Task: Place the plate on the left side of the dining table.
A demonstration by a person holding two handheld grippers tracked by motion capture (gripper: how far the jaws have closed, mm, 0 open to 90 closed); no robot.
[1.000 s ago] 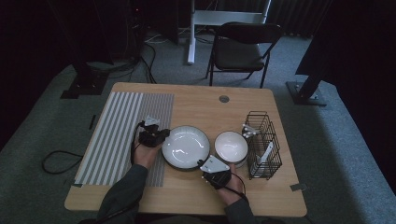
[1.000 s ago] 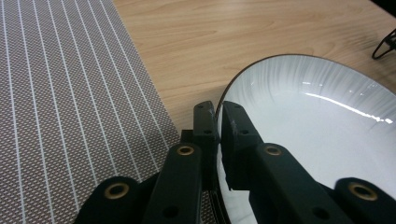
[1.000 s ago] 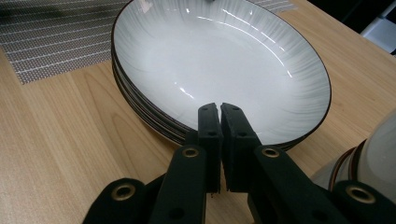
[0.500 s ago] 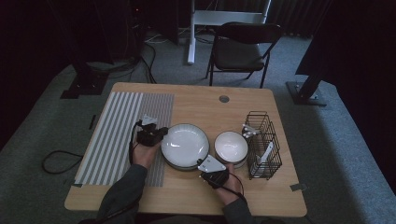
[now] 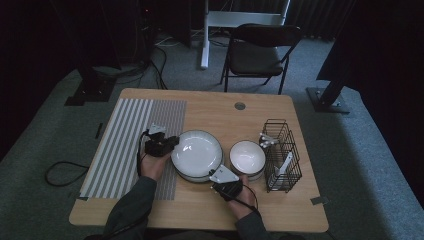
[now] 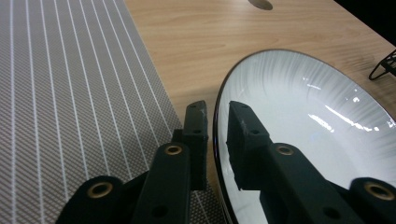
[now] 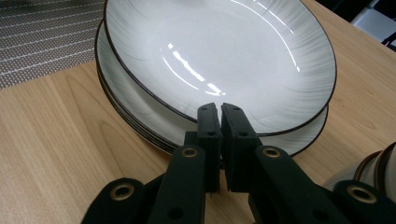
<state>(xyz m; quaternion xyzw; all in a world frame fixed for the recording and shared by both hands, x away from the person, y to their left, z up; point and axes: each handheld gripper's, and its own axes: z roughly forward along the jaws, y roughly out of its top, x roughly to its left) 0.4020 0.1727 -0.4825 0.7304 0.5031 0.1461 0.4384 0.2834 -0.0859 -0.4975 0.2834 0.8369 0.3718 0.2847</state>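
Both grippers pinch the top plate (image 7: 219,60) of a stack on the table (image 5: 210,112): the left gripper (image 6: 217,133) straddles its left rim narrowly, and the right gripper (image 7: 219,122) has its fingers nearly closed on the near rim. I judge the lift is in hand. Next, raise both sides evenly towards the striped mat (image 5: 125,140).

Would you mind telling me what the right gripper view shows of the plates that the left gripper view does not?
Right gripper view: the top plate sits on a stack of plates, lifted at the near side, and the right gripper has its jaws nearly closed at that plate's near rim. Left gripper view: the left gripper straddles the plate's dark rim, one jaw outside, one inside, beside the wire rack's corner. Both: the white plate, the striped mat and the wooden table.
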